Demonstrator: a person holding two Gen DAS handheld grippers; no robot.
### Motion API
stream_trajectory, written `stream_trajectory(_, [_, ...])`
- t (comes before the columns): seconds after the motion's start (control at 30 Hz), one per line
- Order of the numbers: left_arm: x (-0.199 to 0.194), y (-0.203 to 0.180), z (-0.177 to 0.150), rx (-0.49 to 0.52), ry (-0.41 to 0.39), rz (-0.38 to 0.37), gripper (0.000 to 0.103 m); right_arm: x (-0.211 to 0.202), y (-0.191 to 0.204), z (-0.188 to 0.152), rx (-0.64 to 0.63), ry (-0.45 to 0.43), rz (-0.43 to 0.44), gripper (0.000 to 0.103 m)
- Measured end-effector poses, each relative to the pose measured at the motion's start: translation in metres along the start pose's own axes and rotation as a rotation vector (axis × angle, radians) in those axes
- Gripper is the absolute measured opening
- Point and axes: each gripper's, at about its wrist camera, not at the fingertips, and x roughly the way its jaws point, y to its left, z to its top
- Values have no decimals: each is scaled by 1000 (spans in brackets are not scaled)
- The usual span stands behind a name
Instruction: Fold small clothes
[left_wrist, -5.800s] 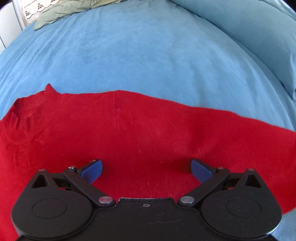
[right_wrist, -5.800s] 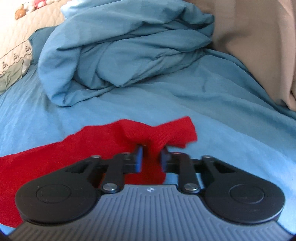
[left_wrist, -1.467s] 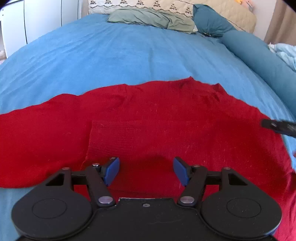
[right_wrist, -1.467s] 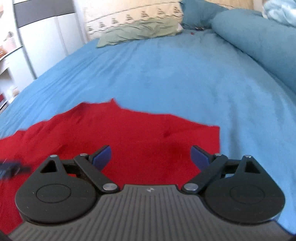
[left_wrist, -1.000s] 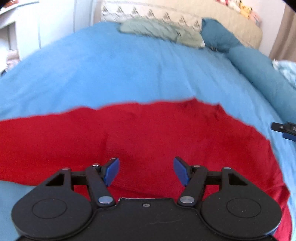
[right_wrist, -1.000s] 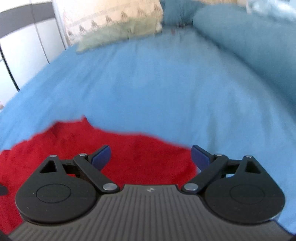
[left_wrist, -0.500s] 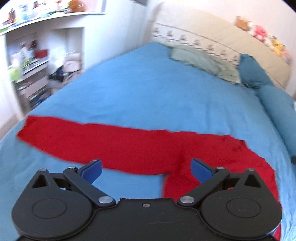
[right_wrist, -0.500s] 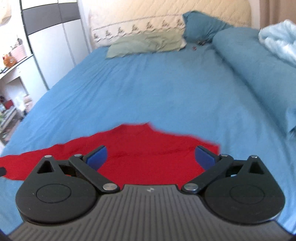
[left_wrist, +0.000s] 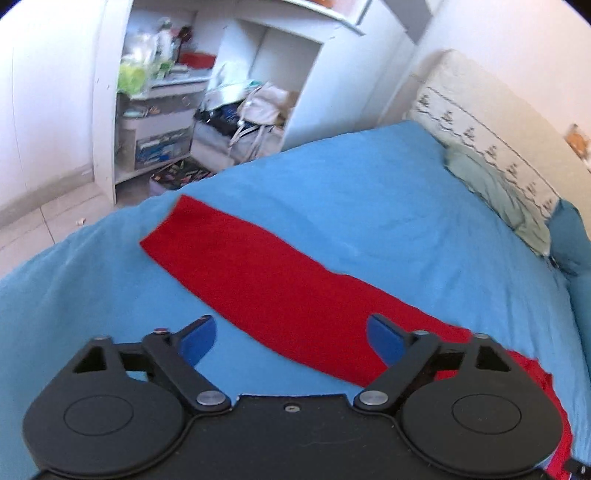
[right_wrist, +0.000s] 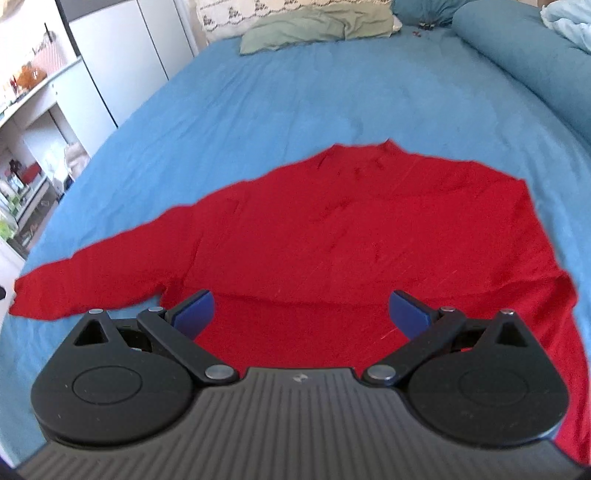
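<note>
Blue bed (right_wrist: 332, 92) carries the red sweater (right_wrist: 351, 229), spread flat; its right side looks already folded in, judging by the straight edge. 1 sleeve (left_wrist: 240, 266) lies outstretched, unfolded. Left gripper (left_wrist: 291, 338) and right gripper (right_wrist: 301, 310) hover empty, jaws wide apart.

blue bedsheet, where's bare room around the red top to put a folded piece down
Bare blue bedsheet lies between the red knit long-sleeved top and the flat green pillow, and also left of the outstretched sleeve toward the bed edge. The right side is crowded by the long blue bolster.
</note>
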Motion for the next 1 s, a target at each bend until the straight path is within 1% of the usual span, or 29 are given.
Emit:
stream_trajectory(0.03, [7,8,2,-13,8,4,83,4,5,-3,-4,-1,-3,103])
stream_trajectory(0.1, [23,20,5,-36,26,23,75,11,11,-8,-10,-5,-6,103])
stream_trajectory(0.13, [31,25,4,-52,40,30,73,13,13,-10,-12,-5,-7,103])
stream_trajectory(0.2, [44,33,4,-75,65,39,66,21,21,-13,-15,-4,-13,103])
stream_trajectory(0.27, [55,38,3,-93,83,45,63,27,22,-14,-21,-5,-16,103])
stream_trajectory(0.33, [58,38,1,-97,74,53,63,32,25,-14,-27,-9,-18,103])
stream_trajectory(0.47, [70,31,6,-52,49,85,61,37,27,-14,-36,-11,-22,103])
stream_trajectory(0.53, [77,27,8,0,38,118,51,39,26,-12,-35,-12,-21,103])
stream_trajectory(0.57, [79,24,10,32,33,139,39,39,25,-11,-35,-14,-20,103])
stream_trajectory(0.6, [81,23,11,61,27,154,25,39,24,-11,-34,-17,-21,103])
stream_trajectory(0.63, [82,20,13,89,26,168,17,39,22,-11,-32,-21,-20,103])
stream_trajectory(0.67, [82,17,15,114,27,171,6,39,19,-10,-30,-27,-17,103])
stream_trajectory(0.7, [79,11,16,145,23,178,6,38,15,-9,-27,-32,-16,103])
stream_trajectory(0.77, [69,-6,18,212,-12,195,5,38,7,-6,-21,-42,-11,103])
stream_trajectory(0.83, [52,-30,20,265,-55,178,5,37,-4,-3,-6,-50,-4,103])
stream_trajectory(0.9, [34,-62,21,320,-94,146,5,33,-17,2,12,-57,-1,103])
stream_trajectory(0.93, [23,-84,20,350,-115,120,5,30,-23,6,21,-62,-2,103])
stream_trajectory(1.0, [1,-131,14,411,-154,45,5,20,-39,15,40,-82,-5,103])
